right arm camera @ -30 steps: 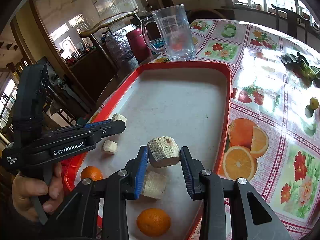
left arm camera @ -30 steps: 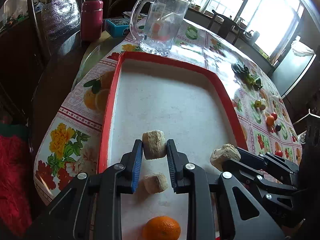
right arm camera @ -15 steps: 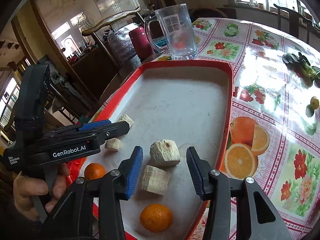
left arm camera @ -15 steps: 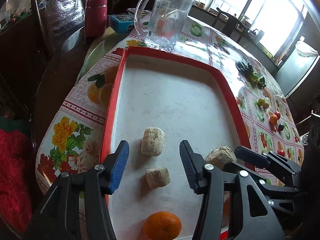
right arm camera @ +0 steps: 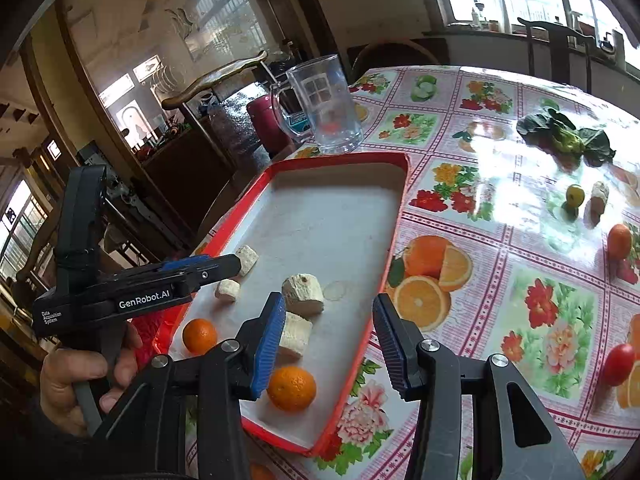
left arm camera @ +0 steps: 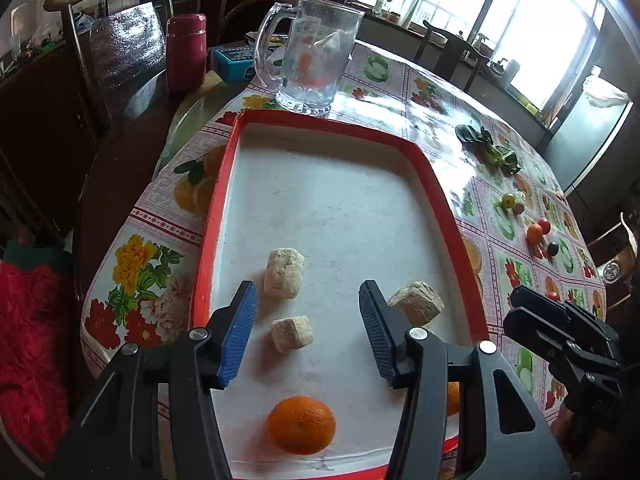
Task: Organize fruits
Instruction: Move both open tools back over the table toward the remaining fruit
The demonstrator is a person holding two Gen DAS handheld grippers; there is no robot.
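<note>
A red-rimmed tray holds several pale peeled fruit chunks and two oranges. My left gripper is open and empty above the tray's near end, over two chunks, with an orange below it. My right gripper is open and empty, drawn back over the tray's right rim; two chunks and an orange lie by its left finger. More loose fruit lies on the tablecloth: an orange, a red tomato, a green fruit.
A glass mug stands just beyond the tray's far rim, a red flask and blue box behind it. Leafy greens lie at the far right. A chair stands at the table's left edge.
Both grippers let go of their chunks, opened wide and drew back. The two chunks now rest on the tray.
</note>
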